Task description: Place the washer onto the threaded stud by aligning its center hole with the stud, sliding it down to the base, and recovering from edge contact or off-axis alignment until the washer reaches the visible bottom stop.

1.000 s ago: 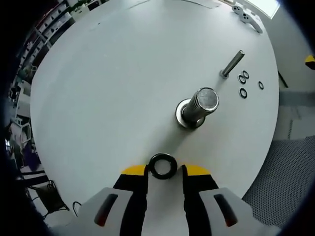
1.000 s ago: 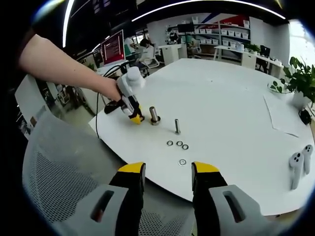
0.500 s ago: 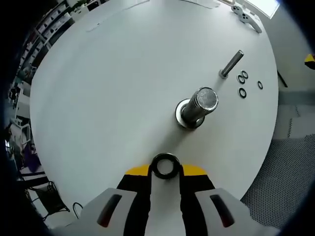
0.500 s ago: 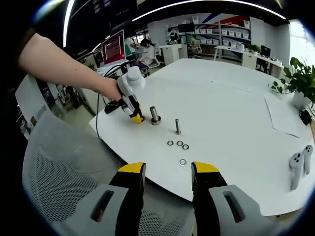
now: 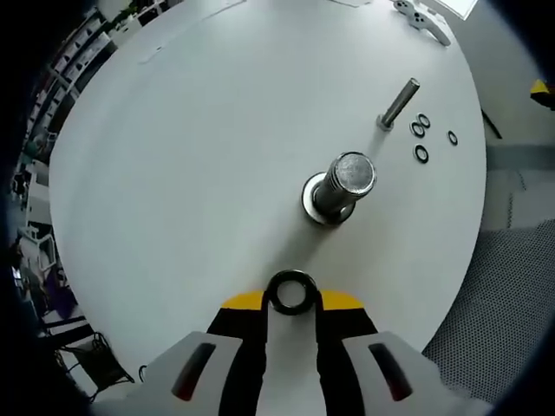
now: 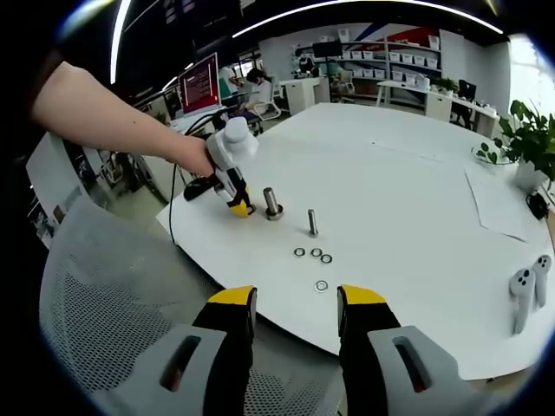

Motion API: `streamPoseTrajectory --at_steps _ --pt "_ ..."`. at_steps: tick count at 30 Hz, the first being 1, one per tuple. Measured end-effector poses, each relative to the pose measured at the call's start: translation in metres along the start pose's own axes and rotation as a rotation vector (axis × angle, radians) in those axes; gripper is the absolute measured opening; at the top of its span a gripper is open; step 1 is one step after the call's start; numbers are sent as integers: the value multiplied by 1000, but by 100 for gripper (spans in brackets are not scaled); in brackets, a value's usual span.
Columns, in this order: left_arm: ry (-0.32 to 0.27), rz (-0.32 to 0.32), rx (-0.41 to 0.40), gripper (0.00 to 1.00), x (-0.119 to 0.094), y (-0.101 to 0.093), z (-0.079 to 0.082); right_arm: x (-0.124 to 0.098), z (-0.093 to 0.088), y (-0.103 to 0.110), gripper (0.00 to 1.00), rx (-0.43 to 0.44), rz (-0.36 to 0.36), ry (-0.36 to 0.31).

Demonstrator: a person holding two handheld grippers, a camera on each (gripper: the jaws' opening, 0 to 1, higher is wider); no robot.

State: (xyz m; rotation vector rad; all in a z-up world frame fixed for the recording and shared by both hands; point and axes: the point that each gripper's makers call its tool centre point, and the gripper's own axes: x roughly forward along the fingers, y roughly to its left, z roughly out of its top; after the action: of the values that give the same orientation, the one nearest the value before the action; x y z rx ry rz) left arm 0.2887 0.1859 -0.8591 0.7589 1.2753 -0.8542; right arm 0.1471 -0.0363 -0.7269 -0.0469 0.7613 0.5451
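Washer pinched, lift pending
Left gripper (image 5: 292, 301) has closed on the washer (image 5: 290, 291) beside the threaded stud (image 5: 342, 185); right gripper (image 6: 295, 303) hangs apart.

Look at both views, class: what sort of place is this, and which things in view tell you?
Probably an open-plan office or lab. A large white table stands among shelves of white bins, a monitor and a potted plant, with a mesh chair nearby.

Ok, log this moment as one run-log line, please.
left gripper: shut on washer | large stud: bare, washer short of it | right gripper: open, off table edge
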Motion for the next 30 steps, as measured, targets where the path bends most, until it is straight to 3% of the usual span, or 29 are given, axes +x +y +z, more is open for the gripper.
streamPoseTrajectory --at_steps 22,30 --pt "-18 -21 26 18 -12 2 3 1 -1 2 40 -5 11 8" --pt "-66 -21 55 18 -37 3 22 1 -1 2 40 -9 14 8"
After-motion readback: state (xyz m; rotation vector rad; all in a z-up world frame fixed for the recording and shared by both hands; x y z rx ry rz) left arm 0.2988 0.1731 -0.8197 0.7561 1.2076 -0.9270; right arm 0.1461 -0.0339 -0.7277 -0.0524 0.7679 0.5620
